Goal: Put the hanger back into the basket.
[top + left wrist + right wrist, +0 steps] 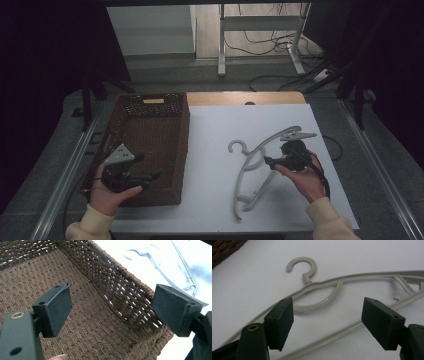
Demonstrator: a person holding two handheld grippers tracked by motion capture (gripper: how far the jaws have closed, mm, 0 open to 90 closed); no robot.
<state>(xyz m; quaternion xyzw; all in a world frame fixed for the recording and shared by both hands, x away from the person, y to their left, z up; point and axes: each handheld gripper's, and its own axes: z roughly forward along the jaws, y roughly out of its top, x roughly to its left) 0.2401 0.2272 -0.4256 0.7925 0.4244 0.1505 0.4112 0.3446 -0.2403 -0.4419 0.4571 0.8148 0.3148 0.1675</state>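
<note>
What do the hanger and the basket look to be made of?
Hanger: likely moulded plastic, pale grey, smooth with a slight sheen; its rounded hook and thin bars look cast in one piece. Basket: dark brown woven fibre, perhaps paper cord or seagrass; matte, with an open-weave wall and a braided rim.

- The left hand-held gripper (150, 176) sits at near left, gripped from below by the left hand (107, 192), jaws spread wide with nothing between them.
- The right hand-held gripper (267, 161) sits at near right in the right hand (305, 177), pointing left, jaws apart.
- Cream sleeves cover both wrists.
</note>
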